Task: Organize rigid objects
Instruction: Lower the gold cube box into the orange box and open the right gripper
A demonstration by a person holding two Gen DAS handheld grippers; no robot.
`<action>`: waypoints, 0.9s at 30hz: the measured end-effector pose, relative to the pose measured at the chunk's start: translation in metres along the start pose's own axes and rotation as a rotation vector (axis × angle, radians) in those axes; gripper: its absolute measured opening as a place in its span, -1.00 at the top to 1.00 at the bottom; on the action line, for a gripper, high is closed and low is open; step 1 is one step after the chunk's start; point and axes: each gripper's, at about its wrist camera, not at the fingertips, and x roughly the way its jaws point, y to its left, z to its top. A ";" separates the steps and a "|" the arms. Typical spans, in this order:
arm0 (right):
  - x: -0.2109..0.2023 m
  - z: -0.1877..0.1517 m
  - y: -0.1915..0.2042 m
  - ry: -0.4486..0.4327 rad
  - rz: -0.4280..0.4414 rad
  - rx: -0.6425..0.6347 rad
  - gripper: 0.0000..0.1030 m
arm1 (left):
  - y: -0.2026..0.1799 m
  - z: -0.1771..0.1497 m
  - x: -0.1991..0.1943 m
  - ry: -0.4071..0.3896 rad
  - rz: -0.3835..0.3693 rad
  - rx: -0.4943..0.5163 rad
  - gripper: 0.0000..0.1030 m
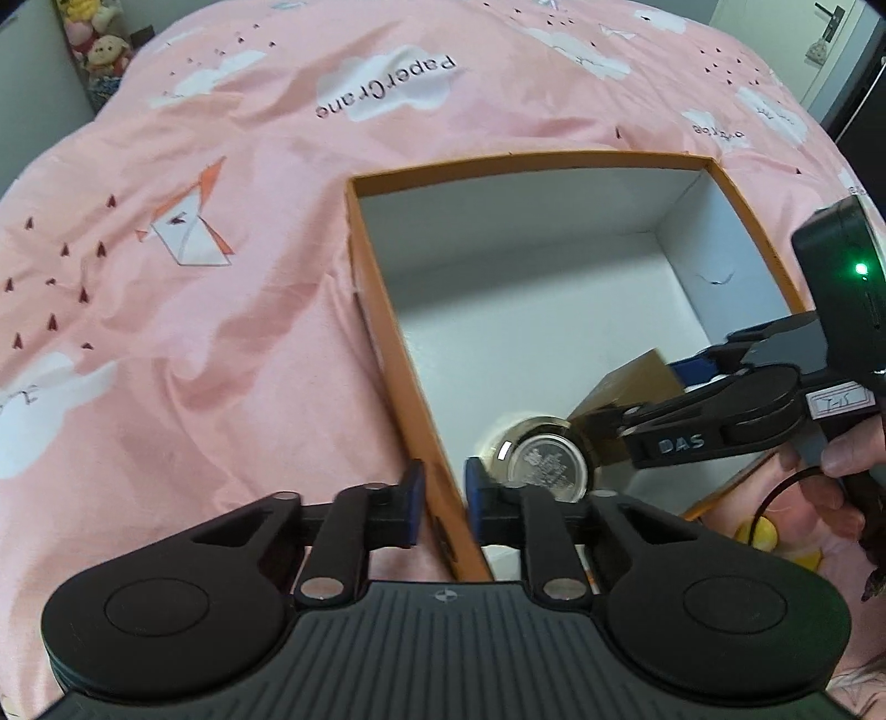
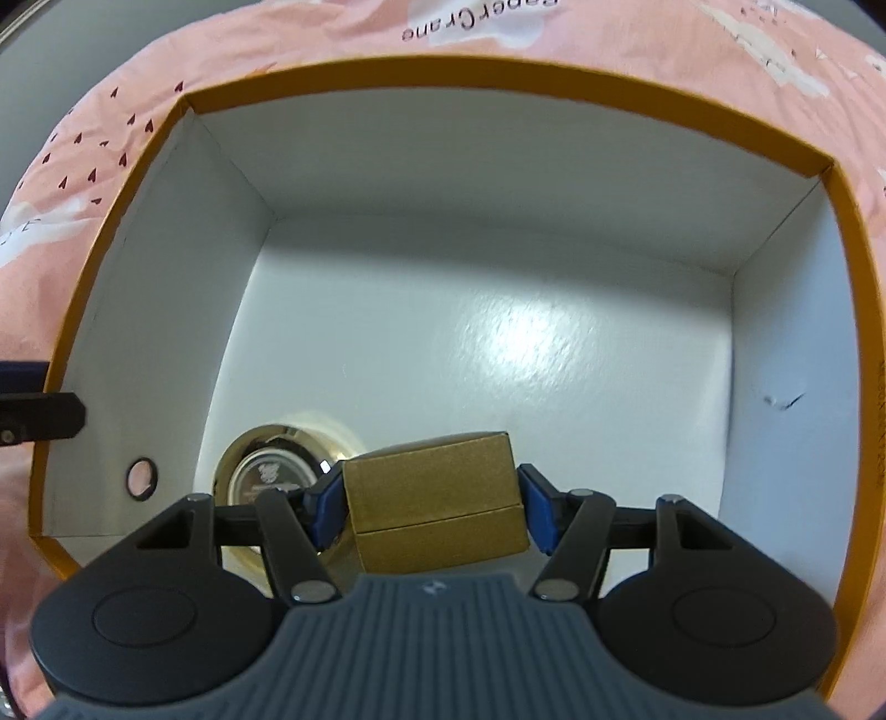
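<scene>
Bed covered in a pink sheet (image 1: pixel 221 332) printed with clouds and paper cranes; plush toys (image 1: pixel 105 52) sit at the far left edge of the room.

Thing in hand: a small gold cardboard carton (image 2: pixel 432 487), two-part, seam visible. The right gripper (image 2: pixel 429 509) is clenched on it, blue pads on both side faces. The carton hangs inside the open orange cardboard box with the white lining (image 1: pixel 526 160), low over the floor by the near wall. I can't tell if its bottom touches the floor yet.

Just left of the carton, towards the near-left corner of the box: a round gold-rimmed tin with a printed silver lid (image 2: pixel 266 471), sitting on the floor. Carton and tin look almost touching from the right wrist view. The rest of the floor, out to the far wall and right wall, is bare.

The left gripper (image 1: pixel 443 498) straddles the left wall of the box, one finger outside, one inside, jaws narrow. I can't tell whether the pads actually pinch the cardboard.

My read of the step: placing the carton, second item in. Next move calls for lowering it flat beside the tin without knocking it, releasing only once it is seated, then lifting straight up clear of the rim. The left side should steady the box meanwhile.
</scene>
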 end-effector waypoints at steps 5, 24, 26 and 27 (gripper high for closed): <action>0.004 0.000 0.010 0.030 0.047 0.044 -0.22 | 0.000 -0.001 0.001 0.005 -0.011 -0.013 0.77; 0.008 0.022 0.019 -0.031 0.030 0.079 -0.21 | -0.003 0.000 0.000 0.004 -0.002 0.011 0.77; 0.005 0.013 0.023 -0.011 0.013 0.039 -0.21 | -0.004 0.000 0.000 0.003 0.001 0.022 0.77; 0.005 0.010 0.023 0.009 0.014 0.039 -0.21 | -0.004 0.000 0.000 0.003 0.002 0.023 0.77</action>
